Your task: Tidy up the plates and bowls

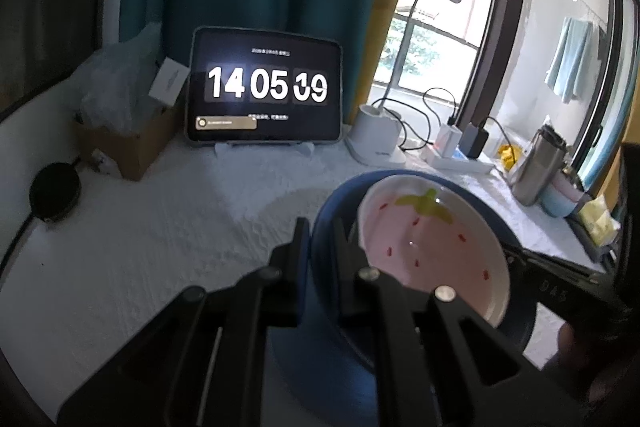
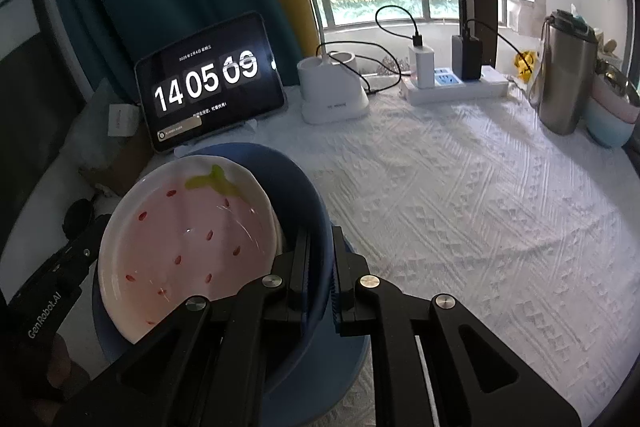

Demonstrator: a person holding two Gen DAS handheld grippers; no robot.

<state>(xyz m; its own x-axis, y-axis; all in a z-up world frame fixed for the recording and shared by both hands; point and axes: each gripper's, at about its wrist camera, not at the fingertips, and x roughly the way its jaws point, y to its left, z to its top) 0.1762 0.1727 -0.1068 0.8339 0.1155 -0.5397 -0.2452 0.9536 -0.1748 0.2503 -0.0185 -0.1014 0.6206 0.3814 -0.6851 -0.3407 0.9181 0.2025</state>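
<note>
A blue bowl is held between both grippers above the white tablecloth. Inside it lies a pink strawberry-patterned plate, tilted. My left gripper is shut on the bowl's left rim, one finger inside and one outside. On the opposite rim my right gripper is shut the same way. The other gripper shows at each view's edge: the right one, the left one. A paler blue base shows beneath the bowl.
A tablet clock stands at the back. Beside it are a white lamp base, a power strip with chargers, a steel tumbler and stacked cups. A cardboard box sits far left.
</note>
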